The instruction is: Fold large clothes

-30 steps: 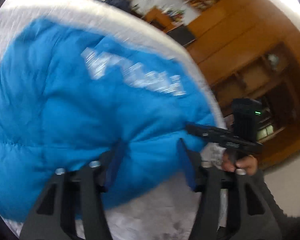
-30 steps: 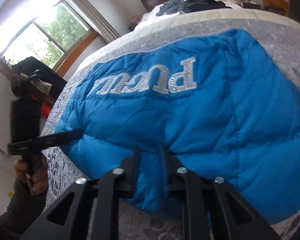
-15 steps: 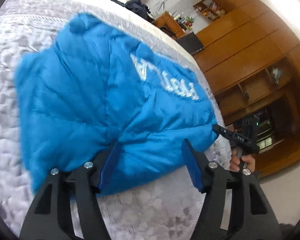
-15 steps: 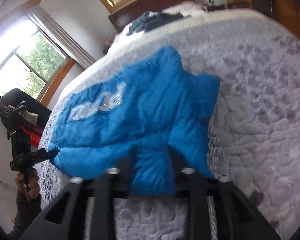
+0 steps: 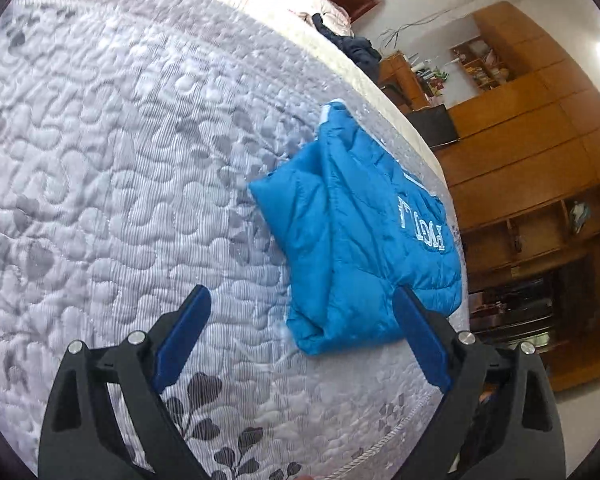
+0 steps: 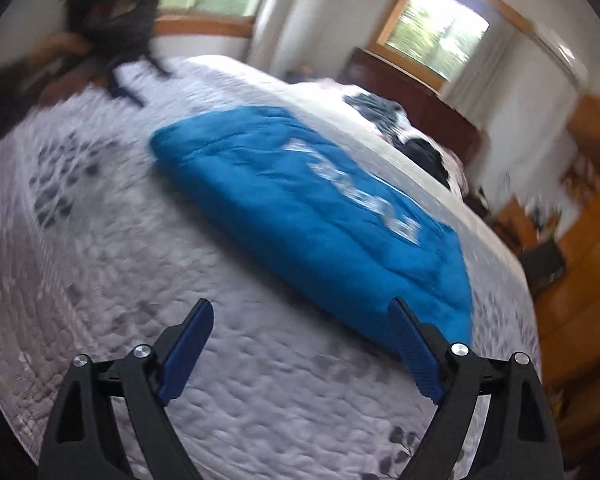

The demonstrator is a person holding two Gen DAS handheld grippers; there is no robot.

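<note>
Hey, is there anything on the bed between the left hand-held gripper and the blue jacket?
Nothing visible. The left hand-held gripper is open over bare quilted bedspread, and the blue jacket lies folded just ahead, toward its right finger. The dark clothes sit far beyond the jacket.

Quilted grey bedspread (image 5: pixel 120 168), dark clothes (image 5: pixel 360 50) near headboard, wooden shelving (image 5: pixel 540 216), 2 windows (image 6: pixel 436 36).

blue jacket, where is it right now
The blue jacket lies folded on the grey quilted bed, near the edge facing the wooden cabinets; in the left wrist view it sits right of centre.
</note>
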